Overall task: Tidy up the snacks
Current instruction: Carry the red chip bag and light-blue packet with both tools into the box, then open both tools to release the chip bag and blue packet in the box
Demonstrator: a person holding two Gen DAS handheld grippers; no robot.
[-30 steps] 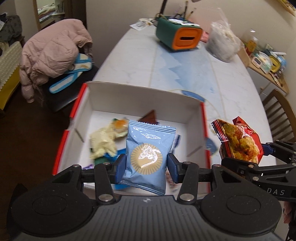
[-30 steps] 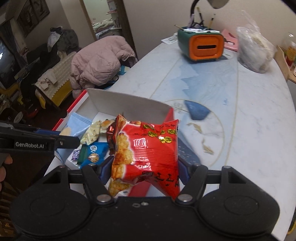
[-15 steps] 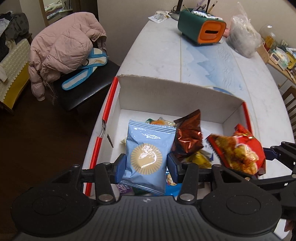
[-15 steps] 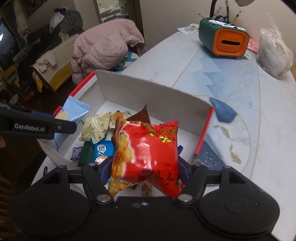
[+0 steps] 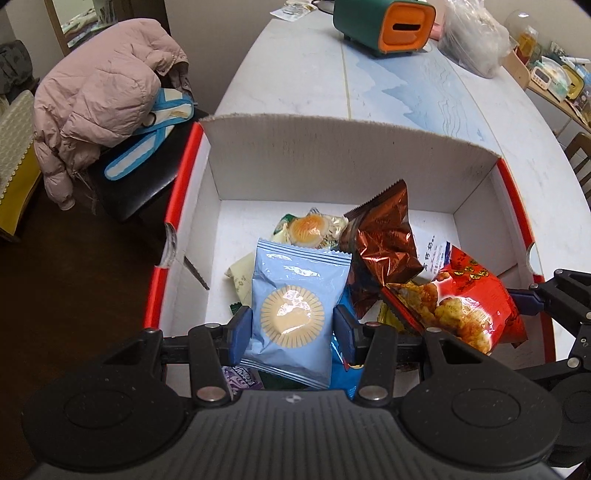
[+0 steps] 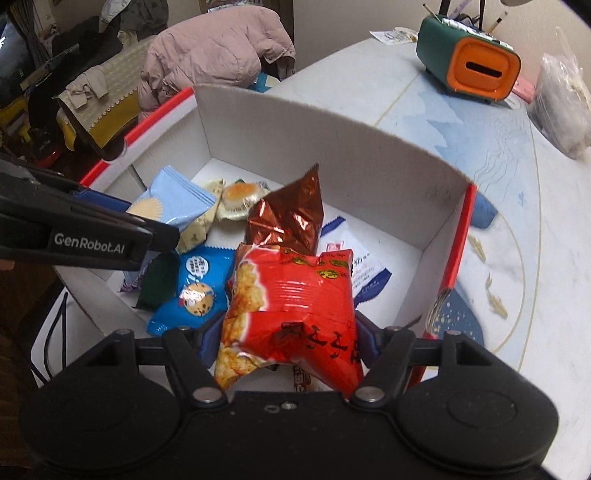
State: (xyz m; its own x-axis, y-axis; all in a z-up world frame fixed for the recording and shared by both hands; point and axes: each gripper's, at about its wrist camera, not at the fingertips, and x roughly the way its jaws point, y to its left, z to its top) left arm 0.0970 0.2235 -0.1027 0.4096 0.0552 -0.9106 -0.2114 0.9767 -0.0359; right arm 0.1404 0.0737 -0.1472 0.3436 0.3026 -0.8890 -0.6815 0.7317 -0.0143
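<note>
My left gripper (image 5: 292,328) is shut on a light blue snack packet (image 5: 295,306) with a round biscuit picture, held over the near left part of a white cardboard box with red edges (image 5: 332,155). My right gripper (image 6: 286,341) is shut on a red snack bag (image 6: 295,306), held over the near right part of the same box (image 6: 332,140). Inside the box lie a brown foil bag (image 5: 384,247), a pale packet with an orange disc (image 5: 310,230), a blue cookie packet (image 6: 195,291) and a white packet (image 6: 358,266).
The box stands on a marble-patterned table (image 5: 424,92). A green and orange holder (image 5: 384,27) and a clear plastic bag (image 5: 476,37) stand at the far end. A chair with a pink jacket (image 5: 107,96) is left of the table.
Both grippers have come down and forward over the box with their packets still held. The box now fills more of each view, and the red bag sits inside the box's right side.
</note>
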